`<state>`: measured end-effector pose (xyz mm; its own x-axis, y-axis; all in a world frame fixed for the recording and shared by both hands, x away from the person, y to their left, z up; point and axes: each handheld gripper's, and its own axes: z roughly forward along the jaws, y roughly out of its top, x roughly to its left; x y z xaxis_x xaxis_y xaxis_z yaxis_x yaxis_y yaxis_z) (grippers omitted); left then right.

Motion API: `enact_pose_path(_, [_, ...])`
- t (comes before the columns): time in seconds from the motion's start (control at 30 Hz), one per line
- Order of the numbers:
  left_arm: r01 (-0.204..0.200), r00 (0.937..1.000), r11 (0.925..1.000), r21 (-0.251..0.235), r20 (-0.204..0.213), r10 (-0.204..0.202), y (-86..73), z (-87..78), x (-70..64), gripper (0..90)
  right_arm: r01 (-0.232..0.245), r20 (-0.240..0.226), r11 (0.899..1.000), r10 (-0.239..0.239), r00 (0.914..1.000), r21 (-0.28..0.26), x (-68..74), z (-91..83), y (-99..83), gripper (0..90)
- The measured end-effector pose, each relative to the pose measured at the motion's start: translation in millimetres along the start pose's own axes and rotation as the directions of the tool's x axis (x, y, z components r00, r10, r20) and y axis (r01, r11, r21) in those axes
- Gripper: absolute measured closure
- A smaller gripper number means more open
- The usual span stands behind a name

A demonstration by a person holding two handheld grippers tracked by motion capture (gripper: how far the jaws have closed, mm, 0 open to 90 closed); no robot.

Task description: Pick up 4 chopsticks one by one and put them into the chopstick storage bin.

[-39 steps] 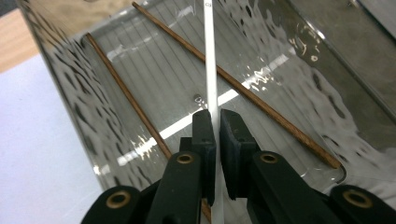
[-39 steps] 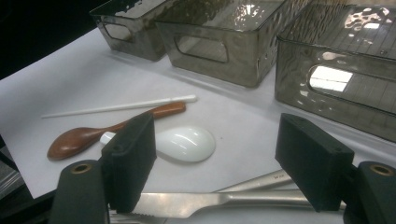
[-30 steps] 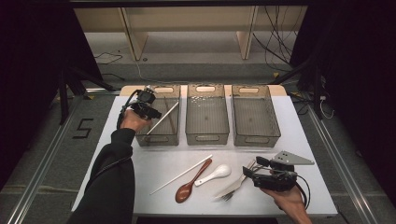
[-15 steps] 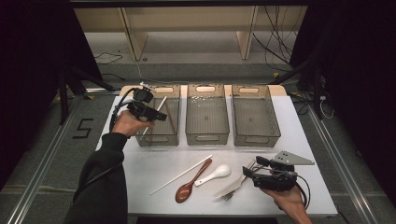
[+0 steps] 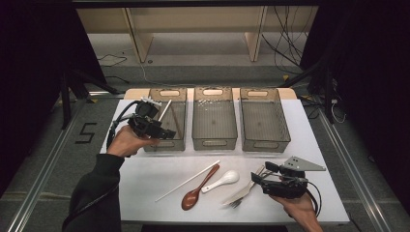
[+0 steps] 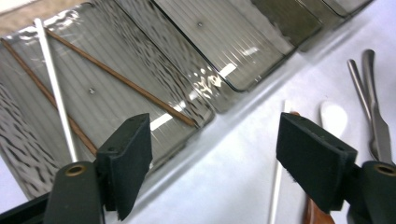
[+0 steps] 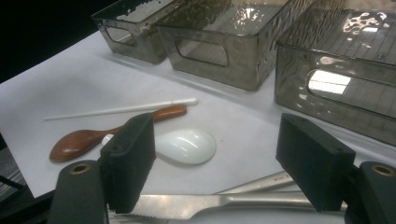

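High view puts the right gripper (image 5: pixel 263 180) nearest, at the near right of the white table (image 5: pixel 319 145), its jaws wide and empty just above the metal knife (image 7: pixel 224 201) and the fork (image 5: pixel 241 195) that lie together there. A little farther lie the white spoon (image 5: pixel 223 179), the wooden spoon (image 5: pixel 196 192) and one white chopstick (image 5: pixel 187 181), all close together on the bare table. Beyond them stands the row of three grey bins; the left bin (image 5: pixel 170 140) already holds a white chopstick (image 6: pixel 55 88) and two brown chopsticks (image 6: pixel 123 79). The left gripper (image 5: pixel 162 133) hangs at the near edge of that bin with its jaws wide and empty. I judge that the work is sorting cutlery by kind, and that the next step is to take the loose chopstick on the table to its partner. To do it well, the left gripper should come down across the stick near its middle, away from the wooden spoon's handle which almost touches it, close fully so the thin stick does not roll, and lift it level.
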<state>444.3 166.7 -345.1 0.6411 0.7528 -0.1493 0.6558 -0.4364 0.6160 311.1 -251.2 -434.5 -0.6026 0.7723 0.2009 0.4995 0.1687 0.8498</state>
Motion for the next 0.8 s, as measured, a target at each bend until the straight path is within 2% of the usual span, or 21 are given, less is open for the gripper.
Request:
enact_pose_path(0.13, [-0.011, 0.9999, 0.9999, -0.007, 0.008, 0.011, -9.2, -2.3, -7.1, 25.2, 0.001, 0.0, 1.0, -0.001, 1.0, -0.005, 0.5, -0.1, 0.2, 28.8])
enact_pose_path(0.33, [0.002, 0.9998, 1.0, 0.007, 0.02, -0.002, -29.9, 3.4, -12.3, 23.9, 0.002, 0.0, 1.0, -0.001, 1.0, -0.005, 1.4, -0.2, 0.3, 28.6])
enact_pose_path(0.4, [0.002, 0.9998, 0.9992, 0.04, 0.021, -0.003, -34.0, 8.1, -13.6, 23.6, 0.003, -0.001, 1.0, -0.003, 1.0, -0.006, 1.3, 0.0, 0.4, 28.5])
enact_pose_path(0.47, [-0.001, 1.0, 0.9986, 0.052, 0.008, 0.001, -36.0, 9.9, -15.6, 23.0, 0.005, -0.001, 1.0, -0.005, 1.0, -0.008, 1.5, 0.1, 0.7, 28.5])
enact_pose_path(0.53, [-0.011, 0.9999, 0.9981, 0.06, 0.01, 0.011, -36.6, 10.4, -18.8, 22.9, 0.006, -0.002, 1.0, -0.006, 1.0, -0.007, 2.0, 0.0, 0.9, 28.5])
enact_pose_path(0.67, [-0.042, 0.999, 0.9959, 0.08, -0.014, 0.043, -37.4, 9.4, -26.7, 23.0, 0.005, -0.002, 1.0, -0.005, 1.0, -0.006, 1.4, -0.4, 0.7, 28.5])
enact_pose_path(0.8, [-0.074, 0.997, 0.9898, 0.122, -0.013, 0.076, -39.6, 13.7, -35.8, 23.3, 0.003, -0.002, 1.0, -0.003, 1.0, -0.006, 1.2, -1.2, 0.5, 28.5])
